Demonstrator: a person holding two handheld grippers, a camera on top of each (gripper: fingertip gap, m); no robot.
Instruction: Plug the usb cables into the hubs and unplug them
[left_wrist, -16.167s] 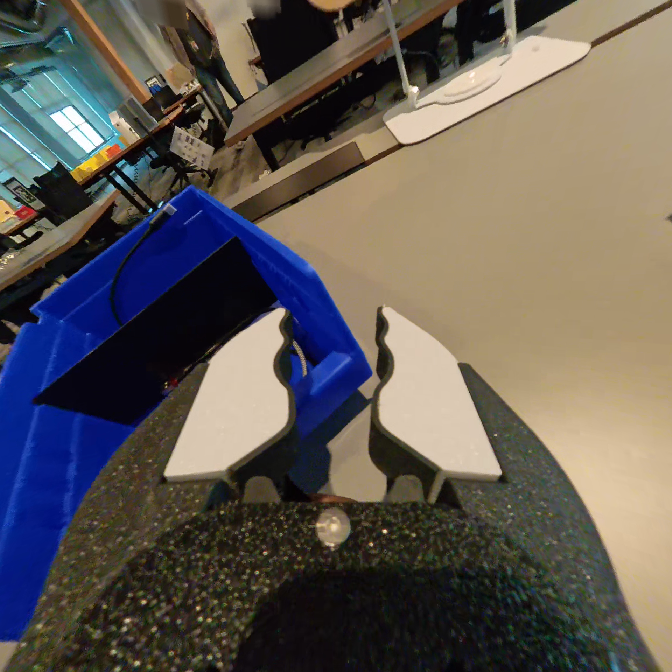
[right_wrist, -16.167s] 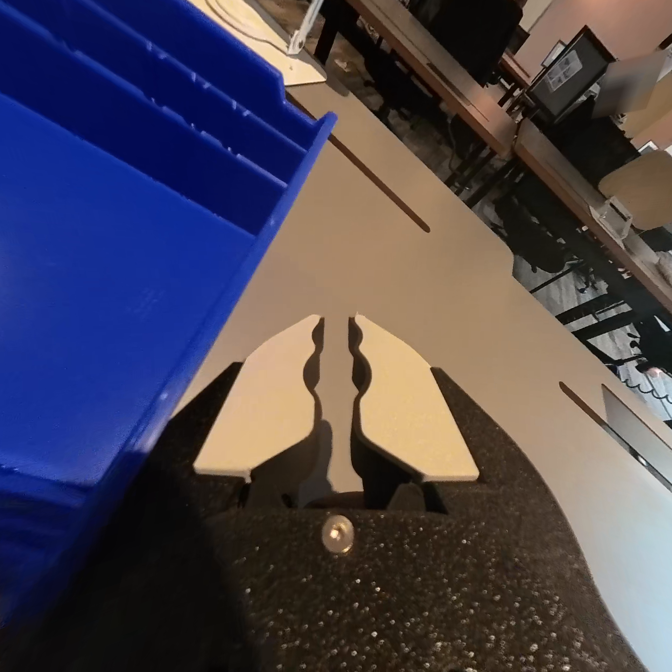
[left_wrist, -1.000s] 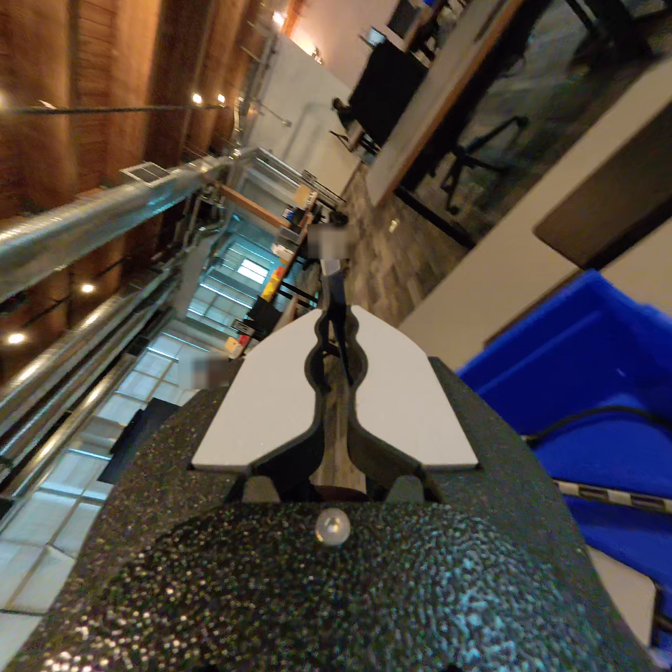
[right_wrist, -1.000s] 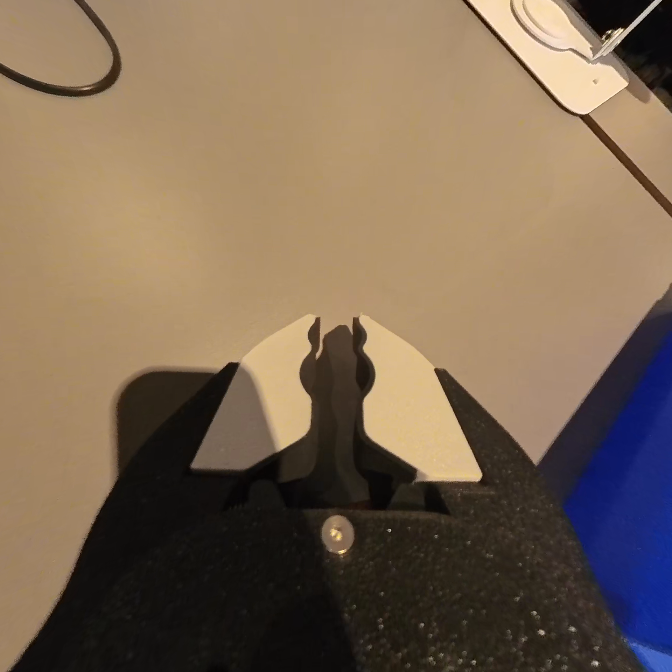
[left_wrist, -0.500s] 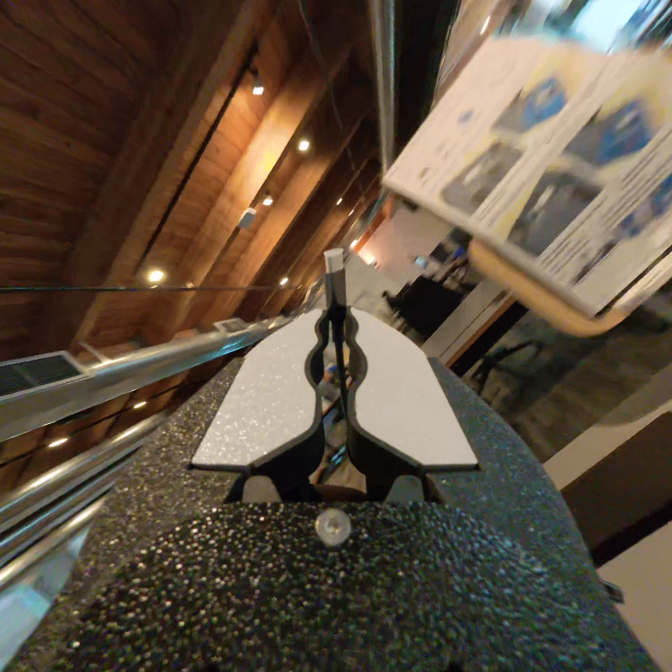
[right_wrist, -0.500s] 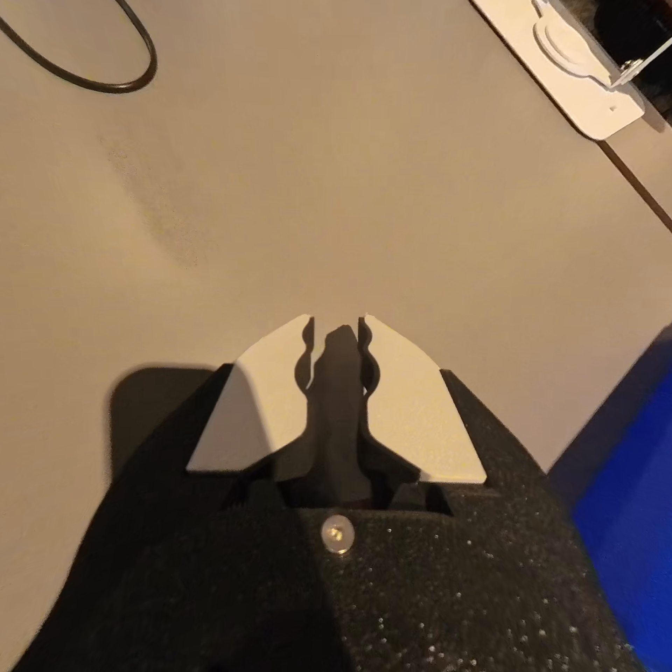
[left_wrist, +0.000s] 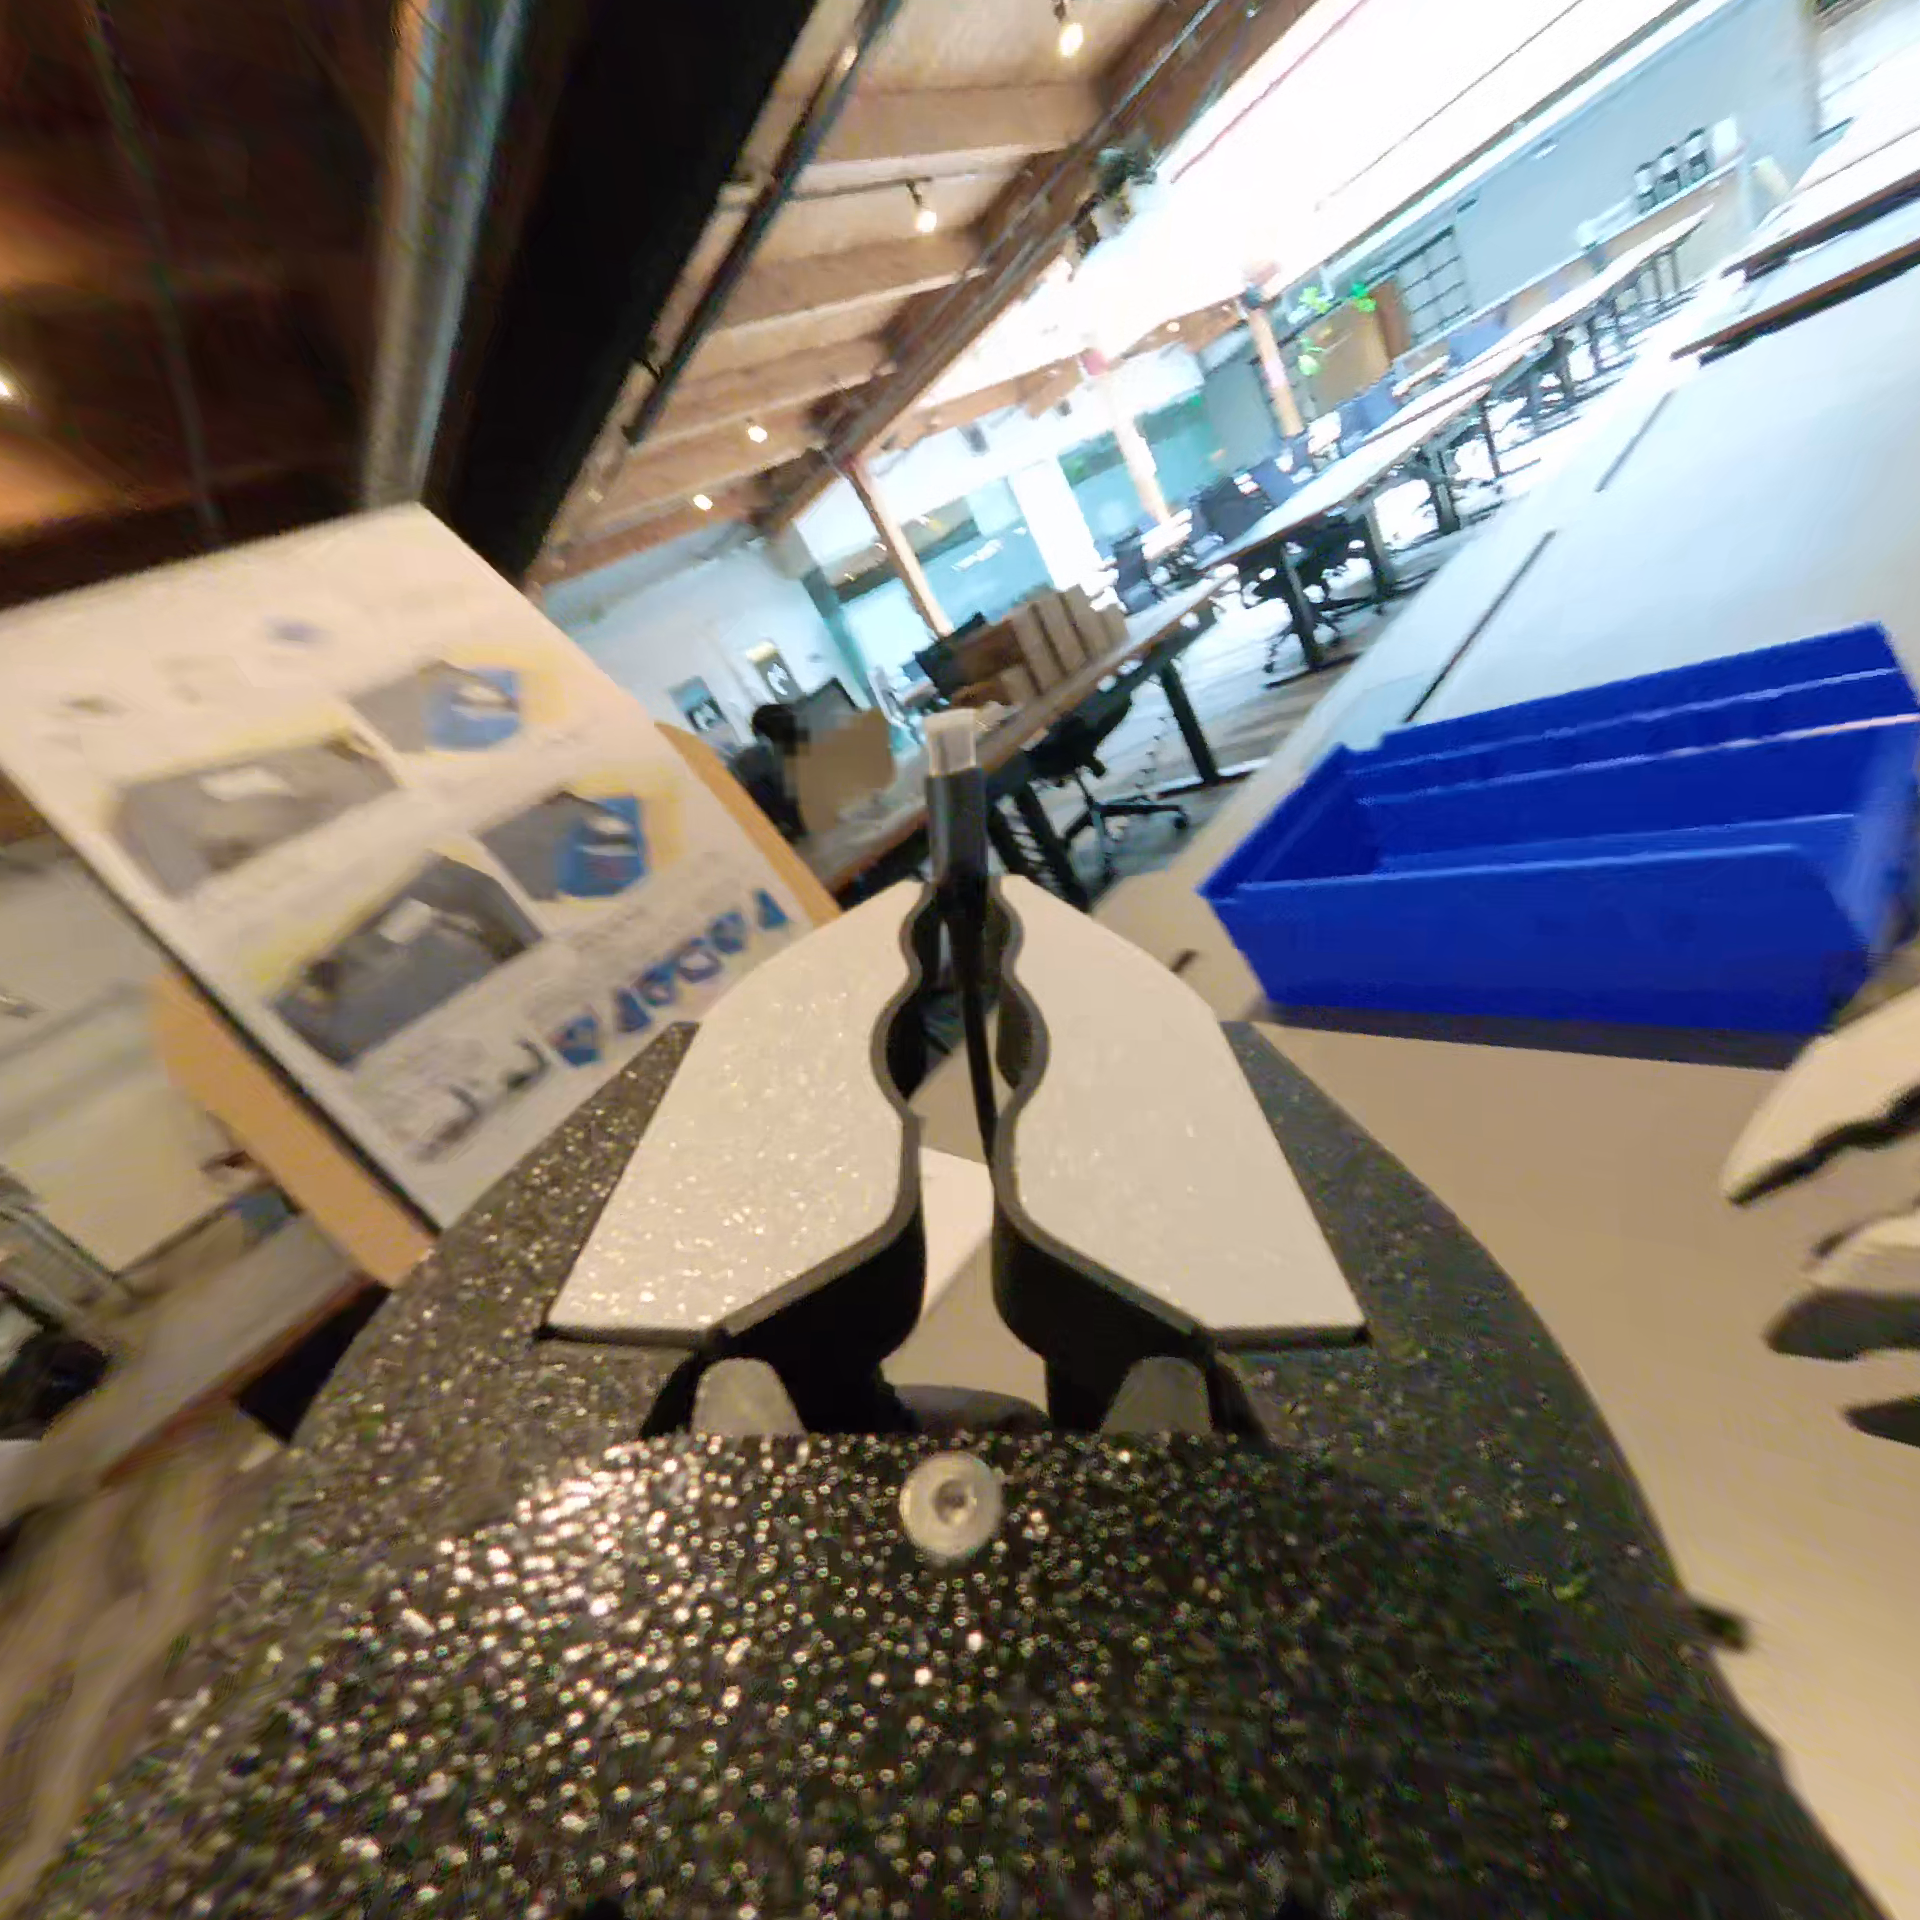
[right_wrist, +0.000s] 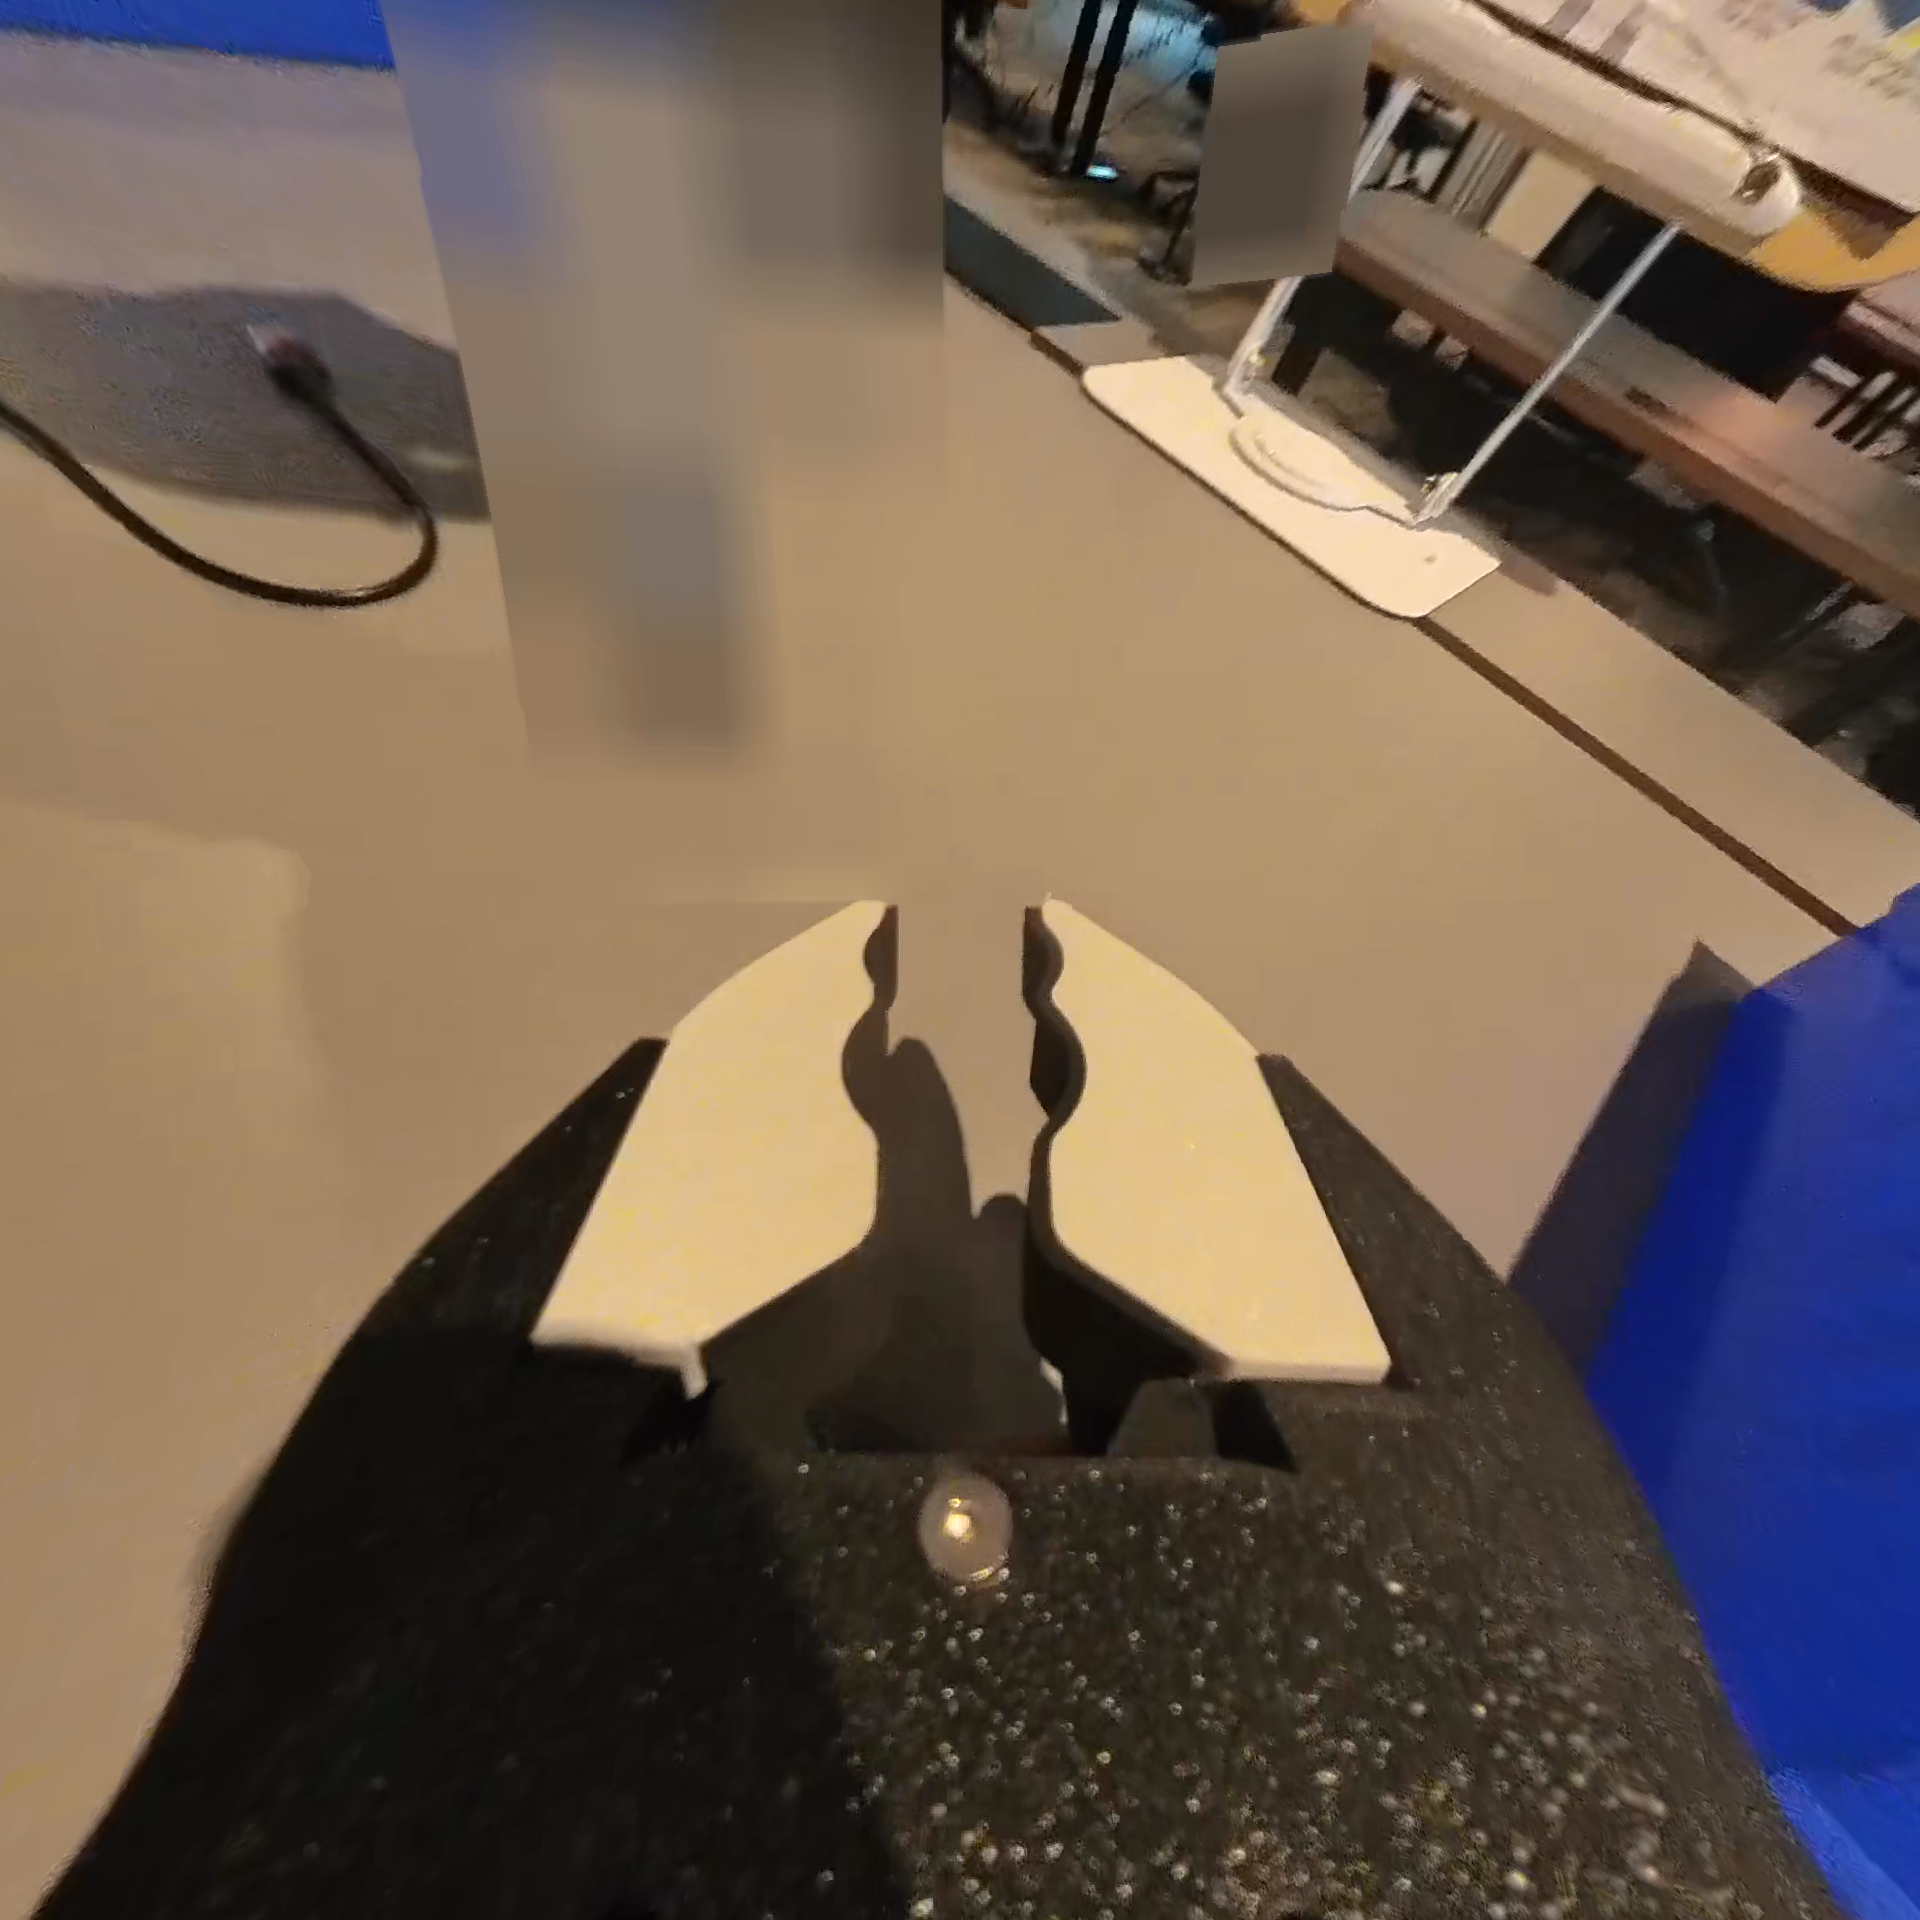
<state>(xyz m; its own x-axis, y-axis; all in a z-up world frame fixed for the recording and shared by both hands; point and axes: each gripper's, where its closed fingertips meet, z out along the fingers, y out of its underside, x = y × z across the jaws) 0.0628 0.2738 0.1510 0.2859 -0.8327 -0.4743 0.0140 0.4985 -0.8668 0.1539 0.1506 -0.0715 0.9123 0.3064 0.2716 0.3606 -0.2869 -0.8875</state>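
My left gripper (left_wrist: 958, 902) is shut on a black USB cable (left_wrist: 956, 821). Its silver plug tip (left_wrist: 951, 744) sticks out past the fingertips and points away, up in the air above the table. My right gripper (right_wrist: 958, 920) is open and empty, low over the grey table (right_wrist: 1039, 727). Part of it shows blurred at the right edge of the left wrist view (left_wrist: 1849, 1153). Another black cable (right_wrist: 260, 499) with a plug end lies on the table at the far left of the right wrist view. I see no hub.
A blue plastic bin (left_wrist: 1600, 873) stands on the table to the right; its wall is beside my right gripper (right_wrist: 1766, 1351). A printed sheet on a board (left_wrist: 343, 852) leans at the left. A white stand base (right_wrist: 1299, 488) with a clear holder sits at the table's far edge. The grippers' ends are close to 25 cm from one another.
My left gripper has swung from facing the ceiling down toward the room and table, still holding the cable. My right gripper has tilted up, so more of the far table shows.
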